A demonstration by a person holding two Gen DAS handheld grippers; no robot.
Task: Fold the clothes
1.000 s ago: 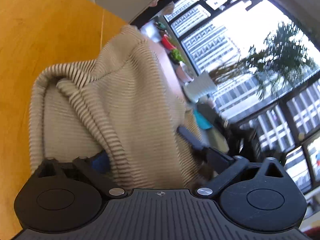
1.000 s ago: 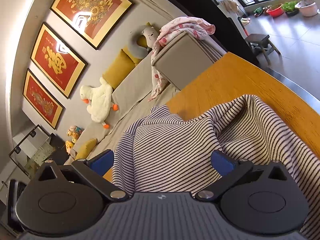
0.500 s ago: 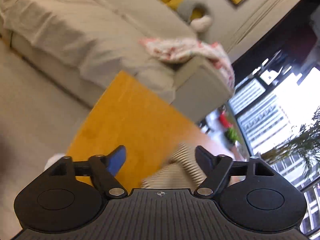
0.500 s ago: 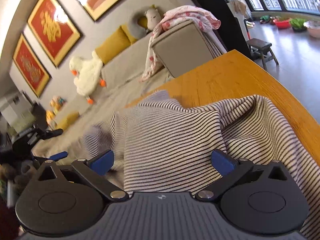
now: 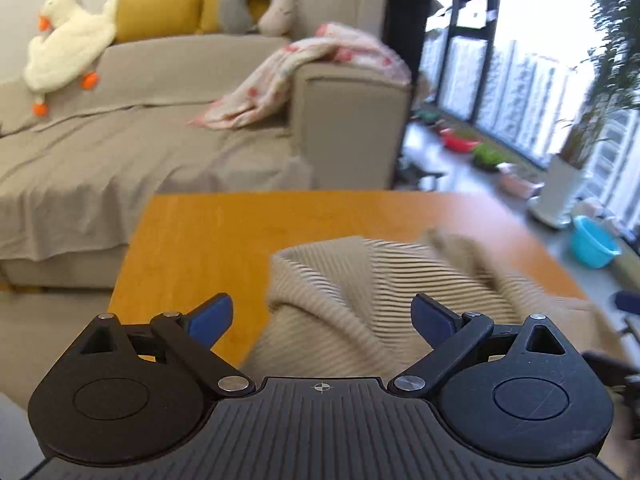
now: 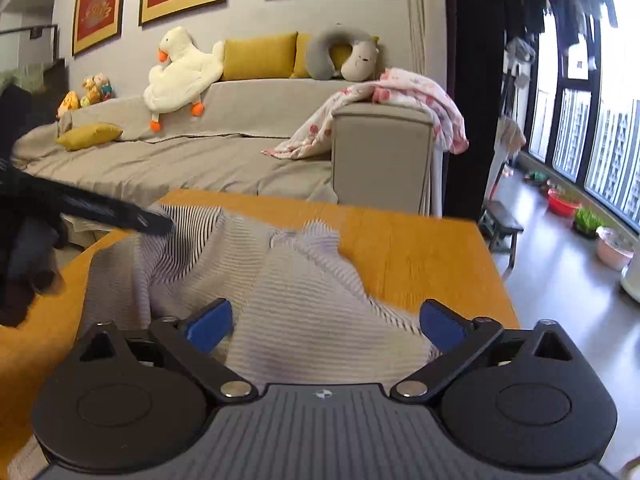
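Note:
A striped knit garment lies crumpled on the orange wooden table (image 5: 192,240). It looks beige in the left wrist view (image 5: 360,300) and grey-white with dark stripes in the right wrist view (image 6: 280,280). My left gripper (image 5: 322,318) is open, its blue-padded fingers spread over the near left part of the garment, holding nothing. My right gripper (image 6: 326,326) is open above the near edge of the garment, holding nothing. In the right wrist view a dark blurred shape (image 6: 100,210), likely the other gripper, reaches over the garment's far left corner.
A grey sofa (image 6: 200,160) stands beyond the table with a plush goose (image 6: 180,68), yellow cushions and a pink blanket (image 6: 400,92) on its armrest. Windows, plant pots and a blue basin (image 5: 594,246) are on the right. A small stool (image 6: 500,224) stands by the table's far right corner.
Both grippers have swung level and pulled back, so the sofa and room now show. The left gripper has opened wider. The garment lies lower and flatter on the table.

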